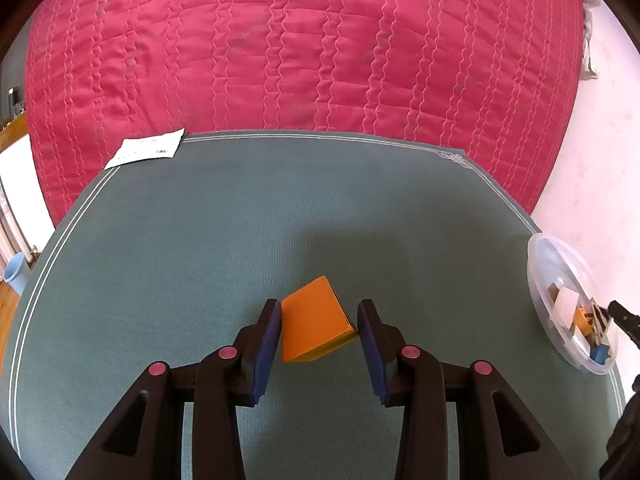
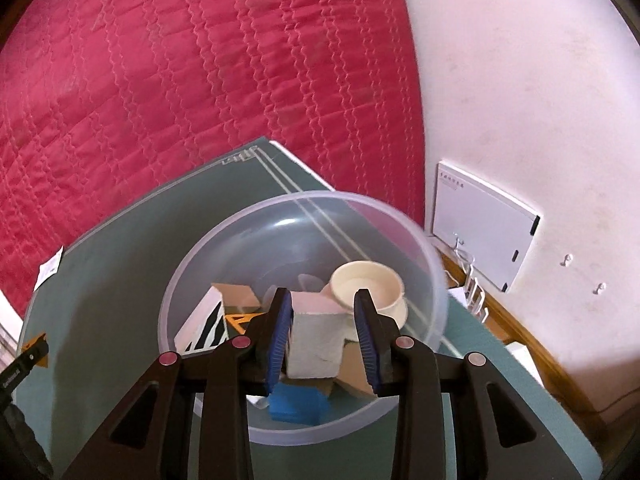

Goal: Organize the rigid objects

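Orange block (image 1: 316, 322) lies flat on the green mat (image 1: 200, 240) between the left gripper's (image 1: 318, 354) spread jaws, seemingly light, stiff and smooth, best pinched across its flat sides.

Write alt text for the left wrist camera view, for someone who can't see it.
The open left gripper straddles an orange block lying on a green mat, its jaws not yet closed. A clear bowl holding small objects sits at the mat's right edge, with a red quilt beyond.
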